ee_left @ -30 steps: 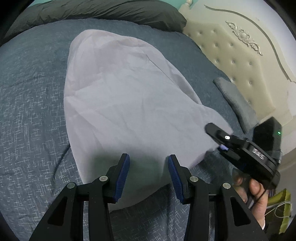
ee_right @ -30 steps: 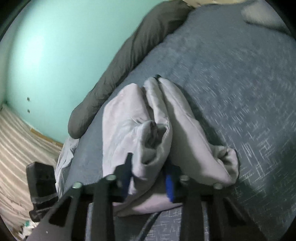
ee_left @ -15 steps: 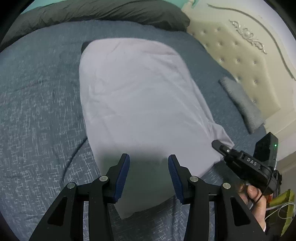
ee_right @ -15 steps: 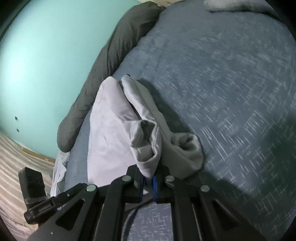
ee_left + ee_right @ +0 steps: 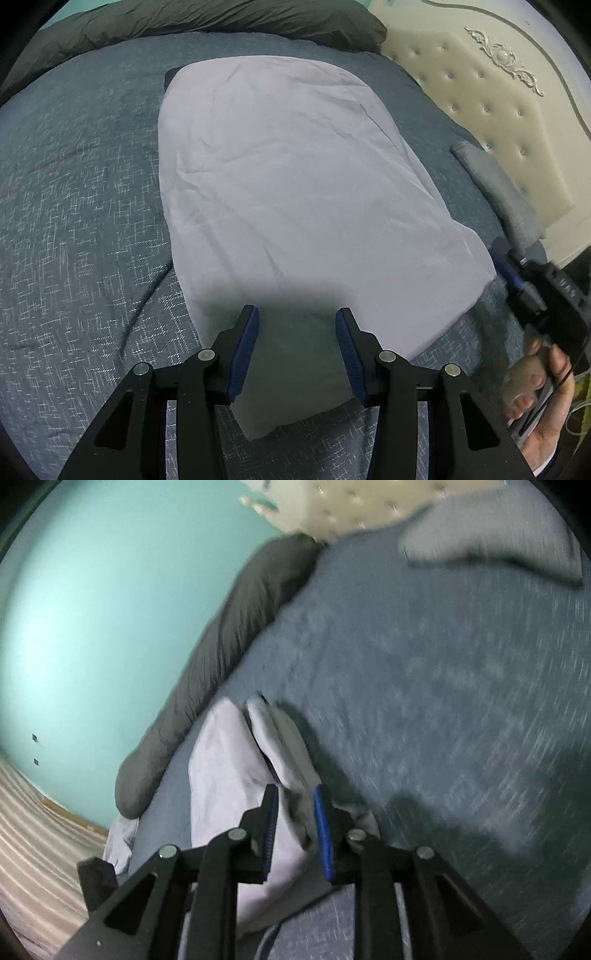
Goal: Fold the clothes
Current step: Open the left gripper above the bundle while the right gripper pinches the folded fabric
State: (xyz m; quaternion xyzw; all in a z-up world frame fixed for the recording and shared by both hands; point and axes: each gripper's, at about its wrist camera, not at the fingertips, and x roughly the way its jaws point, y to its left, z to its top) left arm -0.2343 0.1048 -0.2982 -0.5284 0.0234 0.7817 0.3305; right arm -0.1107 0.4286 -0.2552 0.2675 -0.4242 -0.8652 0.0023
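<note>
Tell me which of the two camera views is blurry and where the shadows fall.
Right wrist view: smeared by motion, the bedspread streaked, a dark shadow at lower right. Left wrist view: mostly sharp, the garment crisp, a shadow across its near edge above the left gripper; only the right gripper is blurred.

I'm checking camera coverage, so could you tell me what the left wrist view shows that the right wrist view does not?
Left wrist only: the pale lilac garment's whole flat top, and a hand carrying the right hand-held gripper.

Right wrist only: the teal wall, striped floor, and the garment's bunched layers between that gripper's opening jaws.

Both: the blue-grey bedspread, dark duvet, cream tufted headboard and folded grey cloth.
</note>
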